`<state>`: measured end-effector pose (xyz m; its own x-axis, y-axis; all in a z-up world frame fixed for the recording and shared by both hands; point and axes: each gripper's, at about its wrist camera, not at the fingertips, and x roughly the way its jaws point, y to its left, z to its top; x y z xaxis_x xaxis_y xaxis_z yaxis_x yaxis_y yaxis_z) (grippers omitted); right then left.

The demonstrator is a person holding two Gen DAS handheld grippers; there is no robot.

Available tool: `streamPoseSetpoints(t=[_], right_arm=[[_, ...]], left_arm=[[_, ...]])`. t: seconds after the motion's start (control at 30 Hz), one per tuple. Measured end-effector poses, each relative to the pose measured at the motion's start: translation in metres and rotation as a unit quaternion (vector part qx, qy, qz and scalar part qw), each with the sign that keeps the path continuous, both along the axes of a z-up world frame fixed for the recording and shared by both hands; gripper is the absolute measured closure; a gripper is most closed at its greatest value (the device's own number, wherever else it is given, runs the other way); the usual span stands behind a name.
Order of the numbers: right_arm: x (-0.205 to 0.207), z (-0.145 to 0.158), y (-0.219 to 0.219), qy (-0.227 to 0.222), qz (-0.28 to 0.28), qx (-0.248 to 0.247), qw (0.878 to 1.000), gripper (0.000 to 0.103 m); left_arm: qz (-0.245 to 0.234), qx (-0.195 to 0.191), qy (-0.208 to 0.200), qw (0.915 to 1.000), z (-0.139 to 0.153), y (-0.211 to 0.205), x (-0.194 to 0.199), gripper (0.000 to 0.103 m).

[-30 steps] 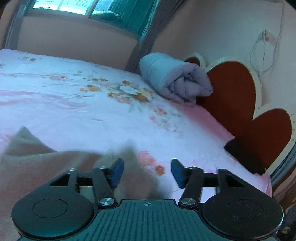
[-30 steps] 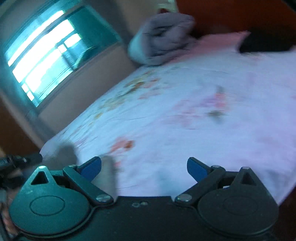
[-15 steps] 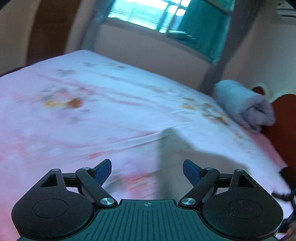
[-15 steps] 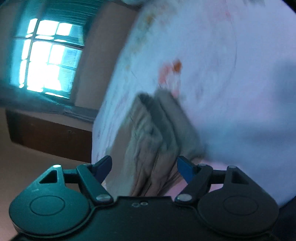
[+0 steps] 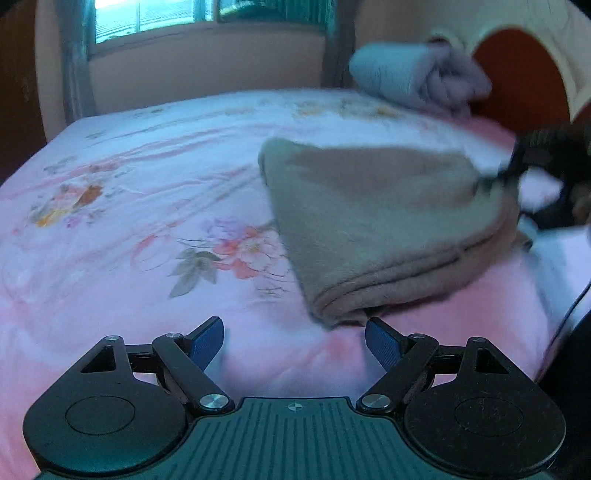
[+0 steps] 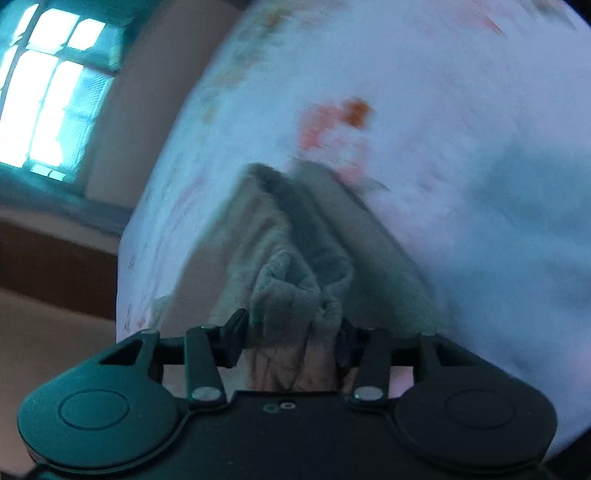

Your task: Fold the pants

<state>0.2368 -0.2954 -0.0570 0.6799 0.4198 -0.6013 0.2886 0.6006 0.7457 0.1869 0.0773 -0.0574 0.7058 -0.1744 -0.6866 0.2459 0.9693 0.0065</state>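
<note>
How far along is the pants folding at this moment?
Done: the tan pants already lie in a layered fold on the floral bedsheet. In hand: the right gripper has just been closing and pinches one bunched end. Left: the left gripper is open and empty near the folded edge, so probably one more fold.

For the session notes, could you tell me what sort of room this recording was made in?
Most likely a bedroom in a home. A bed with a floral pink sheet fills the view, a rolled grey quilt lies by a heart-shaped headboard, and a curtained window is behind. Folded tan pants lie on the bed.
</note>
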Motion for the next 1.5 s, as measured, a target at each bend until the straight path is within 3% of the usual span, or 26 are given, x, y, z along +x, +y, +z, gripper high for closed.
streamPoseSetpoints(t=[0.07, 0.17, 0.27, 0.33, 0.4, 0.43, 0.47, 0.53, 0.67, 0.73, 0.83, 0.93, 1.07, 1.13, 1.2, 1.4, 1.5], right_arm=[[-0.001, 0.026, 0.009, -0.052, 0.024, -0.013, 0.998, 0.072], [-0.008, 0.064, 0.015, -0.135, 0.052, -0.016, 0.989, 0.076], [-0.016, 0.072, 0.007, -0.179, 0.063, -0.031, 0.981, 0.076], [-0.016, 0.038, -0.013, -0.147, 0.041, -0.02, 0.988, 0.076], [-0.006, -0.013, -0.03, -0.062, 0.018, 0.001, 0.998, 0.076], [-0.005, -0.043, -0.042, -0.022, -0.002, 0.042, 0.999, 0.076], [-0.01, -0.055, -0.053, -0.037, -0.018, 0.084, 0.996, 0.075], [-0.012, -0.059, -0.058, -0.045, -0.019, 0.107, 0.993, 0.072], [-0.004, -0.045, -0.058, -0.042, 0.015, 0.087, 0.995, 0.059], [-0.012, -0.032, -0.061, -0.061, 0.01, 0.062, 0.996, 0.041], [-0.025, -0.015, -0.074, -0.093, -0.003, 0.032, 0.995, 0.034], [-0.029, -0.02, -0.087, -0.082, -0.008, 0.037, 0.996, 0.027], [-0.026, -0.037, -0.09, -0.076, 0.005, 0.046, 0.996, 0.027], [-0.018, -0.045, -0.091, -0.065, 0.005, 0.063, 0.996, 0.027], [-0.013, -0.046, -0.091, -0.056, 0.019, 0.067, 0.996, 0.027], [0.002, -0.044, -0.075, -0.054, 0.085, 0.051, 0.994, 0.016], [0.009, -0.046, -0.068, -0.048, 0.119, 0.063, 0.99, 0.016]], left_arm=[[0.038, 0.019, -0.005, 0.9991, -0.001, -0.004, 0.011, 0.019], [0.079, -0.031, -0.003, 0.9964, -0.003, 0.012, 0.016, 0.013], [0.069, -0.037, 0.002, 0.9969, -0.008, 0.02, 0.015, 0.012], [0.07, -0.027, 0.007, 0.9972, -0.011, 0.022, 0.014, 0.012], [0.103, -0.006, 0.008, 0.9946, -0.012, 0.029, 0.014, 0.013], [0.115, -0.018, 0.012, 0.9931, -0.012, 0.038, 0.013, 0.013], [0.124, -0.028, 0.015, 0.9918, -0.011, 0.046, 0.011, 0.013], [0.136, -0.034, 0.012, 0.9901, -0.01, 0.06, 0.005, 0.013], [0.148, -0.054, 0.008, 0.9875, -0.008, 0.073, -0.003, 0.012], [0.14, -0.061, -0.004, 0.9882, -0.002, 0.07, -0.008, 0.012], [0.114, -0.074, -0.034, 0.9902, 0.007, 0.055, -0.01, 0.012], [0.099, -0.113, -0.045, 0.9876, 0.011, 0.041, 0.002, 0.003], [0.09, -0.215, -0.017, 0.9724, 0.006, 0.029, 0.031, 0.002], [0.094, -0.273, 0.014, 0.9573, -0.004, 0.029, 0.049, 0.002], [0.104, -0.307, 0.043, 0.9449, -0.017, 0.028, 0.061, 0.002], [0.095, -0.361, 0.085, 0.9237, -0.043, 0.025, 0.093, 0.001], [0.076, -0.371, 0.111, 0.9189, -0.047, 0.021, 0.109, 0.001]])
